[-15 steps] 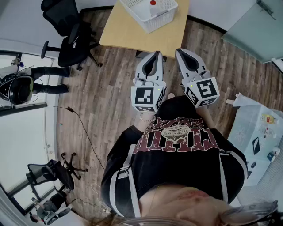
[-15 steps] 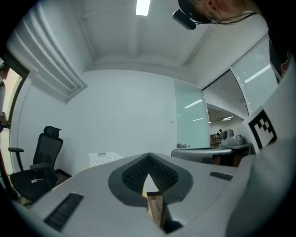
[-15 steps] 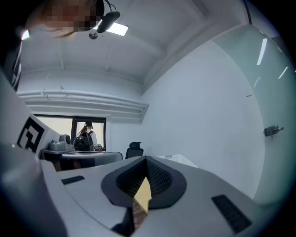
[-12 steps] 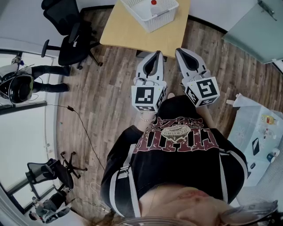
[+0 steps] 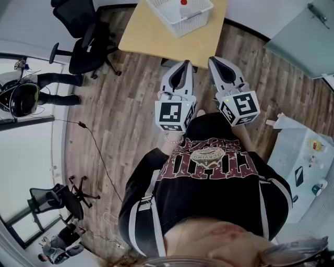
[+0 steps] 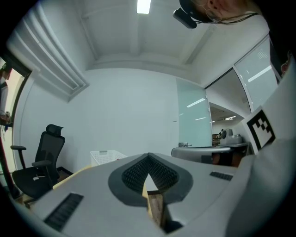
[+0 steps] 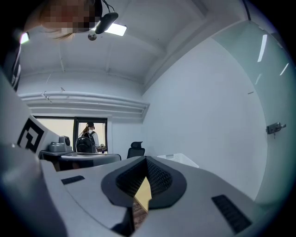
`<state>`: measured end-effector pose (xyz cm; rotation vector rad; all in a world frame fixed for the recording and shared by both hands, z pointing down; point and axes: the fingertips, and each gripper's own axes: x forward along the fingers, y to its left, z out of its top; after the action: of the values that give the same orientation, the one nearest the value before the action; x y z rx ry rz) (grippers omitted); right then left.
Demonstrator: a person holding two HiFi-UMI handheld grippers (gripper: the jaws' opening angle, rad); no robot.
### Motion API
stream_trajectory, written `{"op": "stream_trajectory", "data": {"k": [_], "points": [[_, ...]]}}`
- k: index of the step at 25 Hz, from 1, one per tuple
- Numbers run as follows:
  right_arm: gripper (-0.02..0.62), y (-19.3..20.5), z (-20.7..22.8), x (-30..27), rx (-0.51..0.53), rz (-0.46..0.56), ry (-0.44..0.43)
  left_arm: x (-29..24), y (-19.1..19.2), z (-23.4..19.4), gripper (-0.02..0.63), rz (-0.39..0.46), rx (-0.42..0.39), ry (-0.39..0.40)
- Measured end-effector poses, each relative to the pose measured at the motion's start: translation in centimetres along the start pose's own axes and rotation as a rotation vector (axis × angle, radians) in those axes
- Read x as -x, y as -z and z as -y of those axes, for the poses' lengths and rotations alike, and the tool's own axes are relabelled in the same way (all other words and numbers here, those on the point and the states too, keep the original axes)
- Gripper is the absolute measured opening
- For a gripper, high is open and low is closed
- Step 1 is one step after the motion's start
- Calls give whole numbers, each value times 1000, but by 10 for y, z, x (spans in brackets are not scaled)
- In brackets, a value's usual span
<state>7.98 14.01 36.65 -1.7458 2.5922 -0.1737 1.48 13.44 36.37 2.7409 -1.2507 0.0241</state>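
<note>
You stand short of the wooden table point(image 5: 151, 37), left gripper point(image 5: 182, 65) and right gripper point(image 5: 215, 62) both pressed shut on nothing, aimed at the white basket point(image 5: 175, 26) well ahead; seemingly an approach; reaching it calls for stepping nearer, jaws parted.

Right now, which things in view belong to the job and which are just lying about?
In play: left gripper, right gripper, both shut and empty; white basket with red-capped bottle on wooden table.
Lying about: office chair, floor cable, side table.
</note>
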Motion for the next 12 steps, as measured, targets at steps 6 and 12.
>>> {"op": "stream_trajectory", "data": {"k": [6, 12], "points": [[18, -1, 12, 3, -29, 9, 11, -5, 2, 4, 48, 4, 27, 3], [17, 0, 19, 5, -17, -11, -24, -7, 4, 9, 47, -7, 11, -28]]}}
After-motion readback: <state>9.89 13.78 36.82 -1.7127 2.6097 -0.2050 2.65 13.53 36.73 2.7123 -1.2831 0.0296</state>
